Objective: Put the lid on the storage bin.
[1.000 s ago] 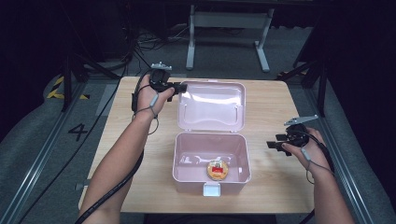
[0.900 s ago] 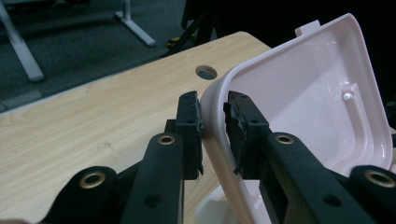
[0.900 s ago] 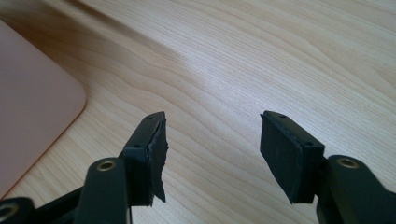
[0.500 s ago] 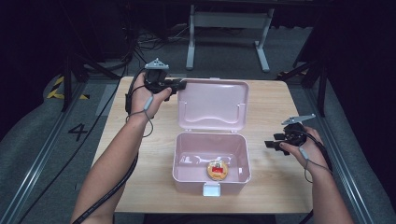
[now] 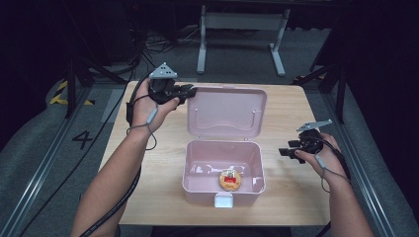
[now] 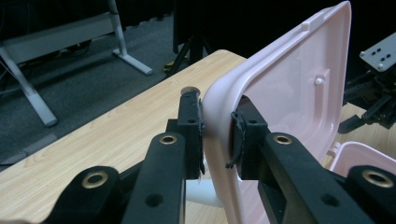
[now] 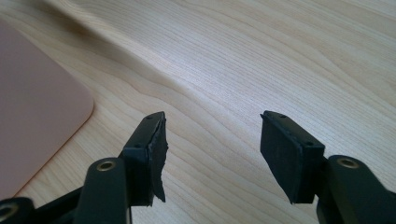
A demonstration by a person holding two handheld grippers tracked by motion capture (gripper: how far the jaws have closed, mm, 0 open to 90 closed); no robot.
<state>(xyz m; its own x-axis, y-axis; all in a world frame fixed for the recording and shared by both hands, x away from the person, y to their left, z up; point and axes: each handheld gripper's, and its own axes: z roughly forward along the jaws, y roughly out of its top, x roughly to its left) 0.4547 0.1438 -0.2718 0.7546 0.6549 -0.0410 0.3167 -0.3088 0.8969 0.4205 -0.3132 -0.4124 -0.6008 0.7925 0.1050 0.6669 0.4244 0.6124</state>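
From my remote station, I see my left forearm stretched up the table toward 11 o'clock, the left gripper (image 5: 185,92) turned sideways with its grey plate on top; its jaws are pinched on the corner rim of the pink lid (image 6: 299,88), one pad on each face; my right hand (image 5: 316,150) rests near the table's 3 o'clock edge, the right gripper (image 7: 212,154) aimed low over bare wood with its jaws spread wide and nothing between them; the light wooden table (image 5: 148,148) stands on grey flooring in a dark room, with a metal frame (image 5: 242,29) beyond at 12 o'clock; the pink box (image 5: 195,183) sits at the table's centre, lid raised behind it, with a small red-and-gold item (image 5: 230,179) lying inside near the front wall.
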